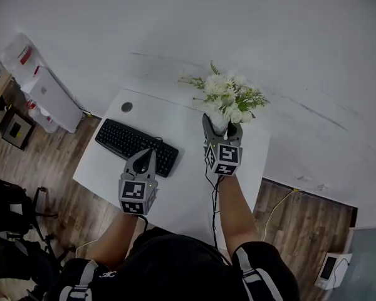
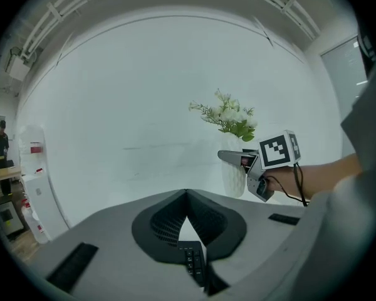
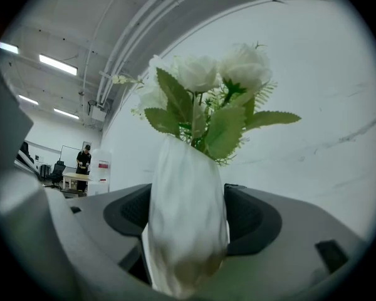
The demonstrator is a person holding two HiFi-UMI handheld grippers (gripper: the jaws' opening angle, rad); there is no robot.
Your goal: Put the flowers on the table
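The right gripper (image 1: 223, 125) has its fingers (image 3: 258, 219) spread wide and clamped on the white vase (image 3: 187, 218) of flowers (image 1: 229, 96), at the far right part of the bench (image 1: 182, 196). The left gripper (image 1: 146, 153) has its fingers (image 2: 214, 226) closed tip to tip on nothing, over the keyboard (image 1: 122, 140). Only the right gripper view shows the vase's body between the pads, while the head view shows the keyboard lying just left of the vase.

I'm counting two grippers, the left gripper (image 1: 146, 155) and the right gripper (image 1: 222, 125); one white table (image 1: 106, 162), one black keyboard (image 1: 122, 140), one white vase (image 3: 187, 218), one bunch of flowers (image 1: 229, 96).
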